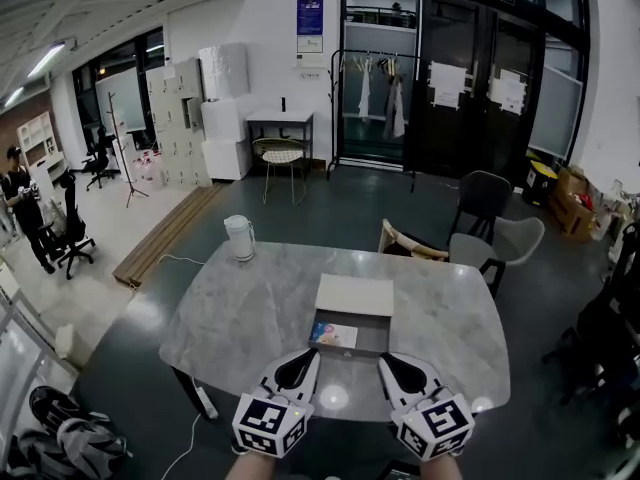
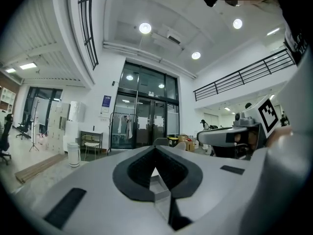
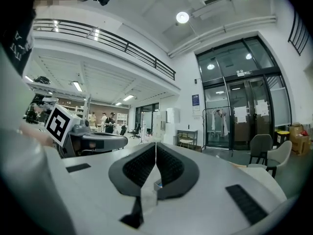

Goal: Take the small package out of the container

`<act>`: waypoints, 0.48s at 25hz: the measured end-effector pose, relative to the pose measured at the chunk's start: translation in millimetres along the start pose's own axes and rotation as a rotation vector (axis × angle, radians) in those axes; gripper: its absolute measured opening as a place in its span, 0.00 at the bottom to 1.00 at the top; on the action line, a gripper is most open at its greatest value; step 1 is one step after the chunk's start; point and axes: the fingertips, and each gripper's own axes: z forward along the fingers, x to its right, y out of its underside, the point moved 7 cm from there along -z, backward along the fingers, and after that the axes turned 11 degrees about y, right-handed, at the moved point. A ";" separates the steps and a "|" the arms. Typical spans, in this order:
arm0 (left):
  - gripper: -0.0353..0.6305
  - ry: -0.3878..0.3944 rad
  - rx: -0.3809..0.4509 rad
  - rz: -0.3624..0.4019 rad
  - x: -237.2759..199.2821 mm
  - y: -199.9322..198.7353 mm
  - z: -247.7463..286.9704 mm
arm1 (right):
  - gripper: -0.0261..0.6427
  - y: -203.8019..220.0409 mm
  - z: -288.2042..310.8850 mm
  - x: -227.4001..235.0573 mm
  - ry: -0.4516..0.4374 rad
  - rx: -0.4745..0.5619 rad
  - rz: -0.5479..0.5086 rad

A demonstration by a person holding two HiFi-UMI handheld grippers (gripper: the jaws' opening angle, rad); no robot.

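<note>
On the grey marble table [image 1: 240,318] lies a shallow open container [image 1: 372,341] with its white lid [image 1: 355,294] folded back on the far side. A small colourful package [image 1: 333,335] rests in the container's left part. My left gripper [image 1: 312,354] hovers just short of the package, with its jaws shut and empty. At the container's near right corner is my right gripper [image 1: 384,359], likewise shut on nothing. The left gripper view shows that gripper's [image 2: 155,151] dark pads meeting at the tip, and the right gripper view shows the same for the right gripper [image 3: 156,145].
A white cylindrical canister [image 1: 239,236] stands at the table's far left corner. Beyond the table's far right side are a wooden chair [image 1: 410,245] and two grey chairs [image 1: 515,240]. A cable [image 1: 190,433] runs on the floor at the left.
</note>
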 end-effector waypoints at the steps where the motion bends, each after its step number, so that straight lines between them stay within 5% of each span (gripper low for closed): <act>1: 0.07 -0.006 -0.003 -0.003 -2.8 1.0 1.6 | 0.08 1.7 3.5 1.4 -0.004 -0.006 0.009; 6: 0.07 -0.042 -0.017 -0.031 -22.6 9.6 7.7 | 0.08 12.5 23.9 4.5 -0.044 -0.047 0.020; 12: 0.07 -0.067 -0.033 -0.075 -61.8 24.8 31.9 | 0.08 32.3 62.4 19.4 0.009 -0.110 0.002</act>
